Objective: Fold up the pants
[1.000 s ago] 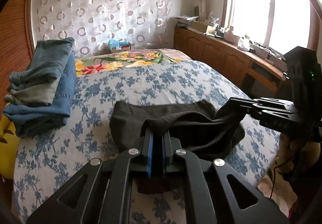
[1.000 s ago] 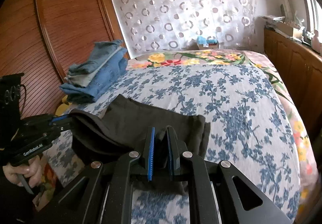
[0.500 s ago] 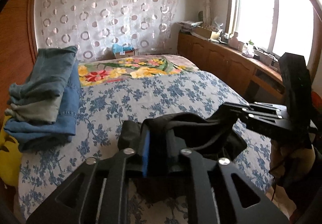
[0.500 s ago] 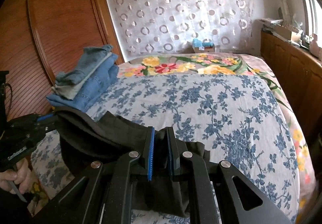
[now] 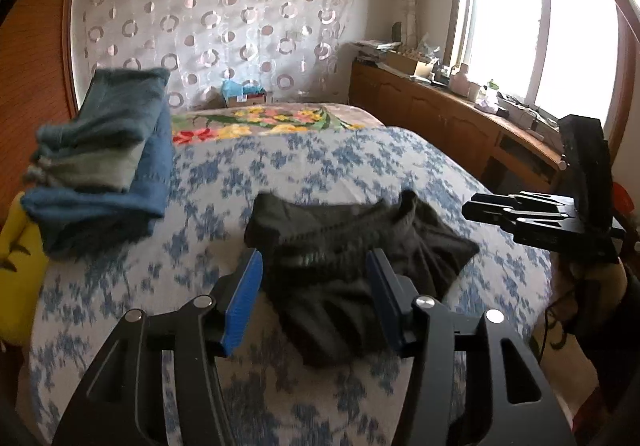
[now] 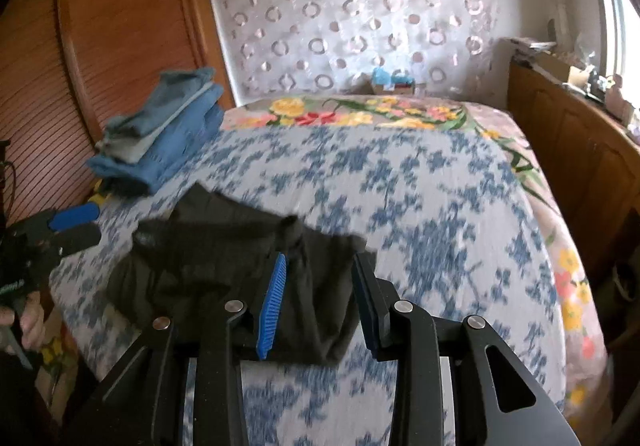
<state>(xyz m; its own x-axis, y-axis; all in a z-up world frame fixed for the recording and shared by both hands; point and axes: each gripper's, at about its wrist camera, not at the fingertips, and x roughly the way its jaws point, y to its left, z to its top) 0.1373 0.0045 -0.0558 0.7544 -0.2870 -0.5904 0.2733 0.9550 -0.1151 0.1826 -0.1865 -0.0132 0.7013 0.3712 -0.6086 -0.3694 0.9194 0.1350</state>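
The dark pants [image 5: 340,246] lie in a folded, rumpled bundle on the blue-flowered bed cover [image 5: 320,165], near its front edge. My left gripper [image 5: 314,266] hovers over their near side, its jaws opening; cloth lies between and below the blue pads [image 5: 240,298] but they do not press on it. The right wrist view shows the pants [image 6: 224,250] under my right gripper [image 6: 318,266], whose jaws are opening too, with cloth beneath them and free of the pads. The right gripper [image 5: 472,209] also shows at the pants' right end, the left gripper [image 6: 80,224] at their left.
A stack of folded blue jeans [image 5: 100,157] sits at the bed's left, by a wooden wardrobe [image 6: 80,45]. A flowered blanket [image 5: 260,121] covers the far end. Wooden cabinets [image 5: 460,129] run under the window on the right. A hand [image 6: 28,322] holds the left gripper's handle.
Both grippers were shut on the pants' raised edge; now both have opened and the cloth has dropped onto the bed in a folded bundle.
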